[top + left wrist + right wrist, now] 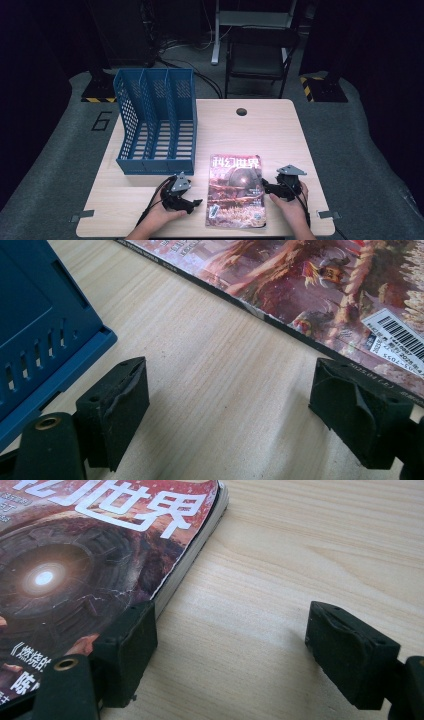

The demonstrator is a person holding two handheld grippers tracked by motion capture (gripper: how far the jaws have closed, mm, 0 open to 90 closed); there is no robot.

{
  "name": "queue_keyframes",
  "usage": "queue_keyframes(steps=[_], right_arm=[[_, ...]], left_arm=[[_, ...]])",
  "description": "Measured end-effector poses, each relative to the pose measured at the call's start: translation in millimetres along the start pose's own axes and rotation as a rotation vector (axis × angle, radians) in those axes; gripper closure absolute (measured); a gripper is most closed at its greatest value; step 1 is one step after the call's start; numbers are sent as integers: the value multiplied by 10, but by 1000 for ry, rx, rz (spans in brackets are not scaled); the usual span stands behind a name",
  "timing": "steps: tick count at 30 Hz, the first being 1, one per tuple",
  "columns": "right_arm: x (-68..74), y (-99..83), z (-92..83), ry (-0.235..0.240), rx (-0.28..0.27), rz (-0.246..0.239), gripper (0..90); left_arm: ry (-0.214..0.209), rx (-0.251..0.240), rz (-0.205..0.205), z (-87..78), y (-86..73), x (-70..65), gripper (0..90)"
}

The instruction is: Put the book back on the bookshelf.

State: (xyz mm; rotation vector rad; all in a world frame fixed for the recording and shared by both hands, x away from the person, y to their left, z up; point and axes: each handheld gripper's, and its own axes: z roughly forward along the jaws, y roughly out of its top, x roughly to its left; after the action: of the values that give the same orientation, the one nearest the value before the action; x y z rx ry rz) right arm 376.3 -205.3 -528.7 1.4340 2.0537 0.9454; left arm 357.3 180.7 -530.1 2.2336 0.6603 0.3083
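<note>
- Two big white characters, "世界", stand across the top of the glossy reddish-brown science-fiction magazine (90, 555); a white barcode sticker (400, 337) sits near its lower corner.
- It lies flat on the pale wooden surface (260, 130), right of the blue slotted plastic file rack (157, 120).
- Left claw (240, 415) rests just beside its left edge, jaws spread wide over bare wood.
- Right claw (235, 650) sits at its right edge, jaws wide, one jaw against the cover's edge, gripping nothing.
</note>
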Motion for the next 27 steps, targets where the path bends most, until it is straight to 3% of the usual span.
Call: queue_keyframes(steps=[3, 4, 6, 7, 8, 11, 16, 23, 27], right_arm=[[0, -8, -9, 1, -7, 9, 222], [-17, -8, -12, 6, -8, -11, 222], [-8, -9, -15, 7, -4, 18, 222], [-8, -9, -13, 6, -7, 13, 224], [-22, -9, -13, 9, -10, -22, 226], [-3, -15, -19, 9, -6, -2, 230], [-19, -15, -24, 7, -14, -7, 280], [-21, 19, -69, 15, 35, -13, 370], [-37, 42, -90, 34, 54, 19, 398]], left_arm=[[-7, -1, -16, 3, 2, -10, 161], [-2, 5, -16, 0, 5, -14, 161], [-1, 5, -17, 0, 5, -15, 161], [-1, 5, -17, 0, 5, -15, 162], [-1, 5, -17, 0, 5, -15, 162], [0, 4, -18, 0, 4, -17, 161], [13, 1, -12, -3, 2, -22, 164], [27, 2, -36, -4, 9, -55, 183], [14, 36, -37, -28, 36, -62, 189]])
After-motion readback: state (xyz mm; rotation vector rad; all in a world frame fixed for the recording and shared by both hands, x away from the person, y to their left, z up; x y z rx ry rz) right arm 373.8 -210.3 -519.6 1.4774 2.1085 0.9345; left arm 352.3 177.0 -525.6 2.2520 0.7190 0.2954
